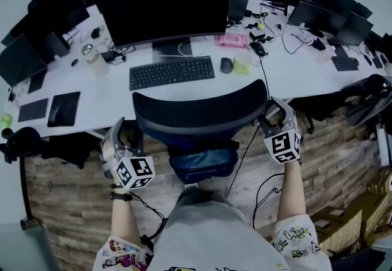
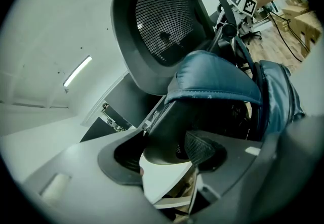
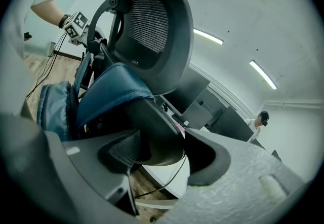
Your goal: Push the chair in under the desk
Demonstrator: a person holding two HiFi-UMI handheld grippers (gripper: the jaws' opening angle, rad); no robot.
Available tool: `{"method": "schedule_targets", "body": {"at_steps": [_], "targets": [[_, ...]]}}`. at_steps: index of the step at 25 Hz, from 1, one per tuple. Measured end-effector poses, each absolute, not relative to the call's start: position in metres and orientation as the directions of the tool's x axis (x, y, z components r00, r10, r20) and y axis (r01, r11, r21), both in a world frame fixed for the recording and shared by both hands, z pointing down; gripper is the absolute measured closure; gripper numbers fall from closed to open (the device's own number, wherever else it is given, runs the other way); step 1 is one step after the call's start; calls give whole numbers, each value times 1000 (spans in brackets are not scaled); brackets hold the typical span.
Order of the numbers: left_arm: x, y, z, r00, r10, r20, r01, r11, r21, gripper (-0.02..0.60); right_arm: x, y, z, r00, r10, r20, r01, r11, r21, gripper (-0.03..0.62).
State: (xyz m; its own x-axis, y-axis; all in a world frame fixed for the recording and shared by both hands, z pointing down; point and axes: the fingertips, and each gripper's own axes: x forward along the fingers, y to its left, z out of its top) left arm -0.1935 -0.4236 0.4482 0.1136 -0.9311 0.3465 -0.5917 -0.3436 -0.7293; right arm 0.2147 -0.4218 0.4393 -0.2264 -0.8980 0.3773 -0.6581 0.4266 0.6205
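Black mesh and plastic make up the chair (image 1: 199,111), which stands right at the near edge of the white bench (image 1: 288,71), its curved back facing the person.

At the chair's left side, the left tongs (image 1: 127,135) stand wide around the left armrest (image 2: 172,127). The armrest fills the gap between the jaws, so I read this as a grip on it. On the chair's seat lies a blue padded bundle (image 1: 202,163), in plain sight on the person's side of the bench edge. At the chair's right side, the right tongs (image 1: 274,115) hold the right armrest (image 3: 152,127) in the same wide clasp.

Judging from this, the push is under way but not finished. Both holds are taken and the top of the chair's back overlaps the bench edge. The seat, though, seems largely out from under it. What is left is to drive the chair forward until the seat goes beneath the bench.

No brand or wording is legible anywhere. The marker cubes (image 1: 136,172) beside the chair carry only black-and-white square patterns. The pink box (image 1: 231,40) beyond the chair is too small to read.
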Motion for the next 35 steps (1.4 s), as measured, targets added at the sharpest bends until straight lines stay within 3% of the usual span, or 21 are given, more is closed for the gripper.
{"method": "schedule_targets", "body": {"at_steps": [26, 35], "targets": [[-187, -424, 451, 75, -929, 363, -608, -331, -722, 325, 221, -425, 441, -272, -889, 368, -647, 452, 614, 322], [-186, -418, 454, 84, -923, 376, -614, -345, -710, 274, 222, -417, 438, -274, -888, 369, -647, 454, 612, 312]]}}
